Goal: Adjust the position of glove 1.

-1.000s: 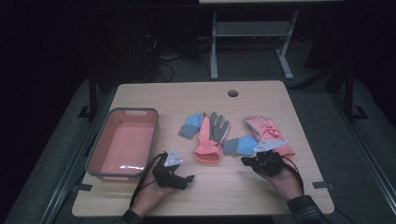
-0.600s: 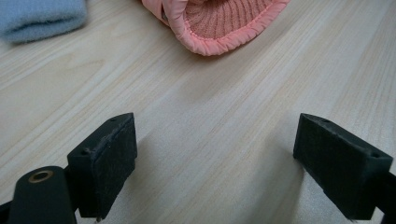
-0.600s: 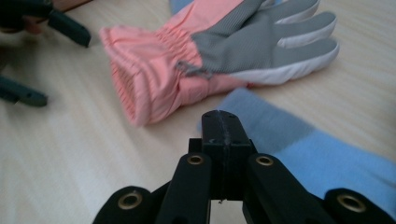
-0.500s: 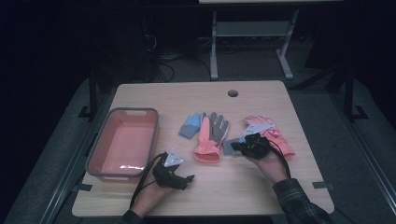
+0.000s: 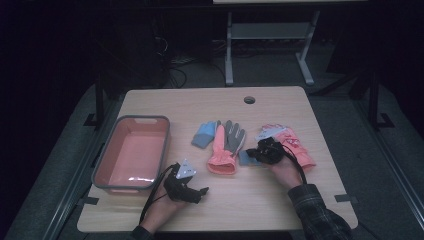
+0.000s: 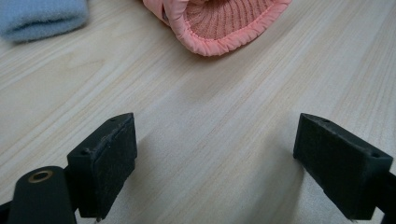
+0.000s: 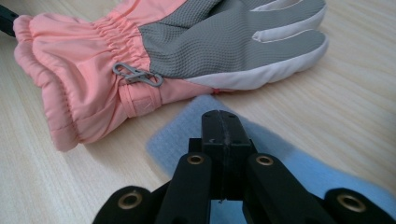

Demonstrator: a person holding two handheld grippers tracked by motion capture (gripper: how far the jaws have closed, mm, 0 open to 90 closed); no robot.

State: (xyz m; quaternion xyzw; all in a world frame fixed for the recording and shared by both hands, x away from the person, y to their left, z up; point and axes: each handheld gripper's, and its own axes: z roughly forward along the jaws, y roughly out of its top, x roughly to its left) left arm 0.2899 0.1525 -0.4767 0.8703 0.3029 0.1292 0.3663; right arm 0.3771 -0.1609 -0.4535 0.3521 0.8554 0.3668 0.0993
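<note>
Right gripper view showed right gripper jaws pressed together over blue cloth, pink glove just beyond, left gripper spread over bare table.

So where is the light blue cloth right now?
In the high view the light blue cloth lies right of centre, beside the middle pink glove, under the right gripper.

No lettering, number, brand or sign is showing legibly on anything here. The small square patch on the cuff of the pink and grey glove, sitting just below its metal clip at about 8 o'clock from the grey palm, is lying blank or too faint to read, and the white tag on the other pink glove, at 11 o'clock on it, is appearing too small to make out
</note>
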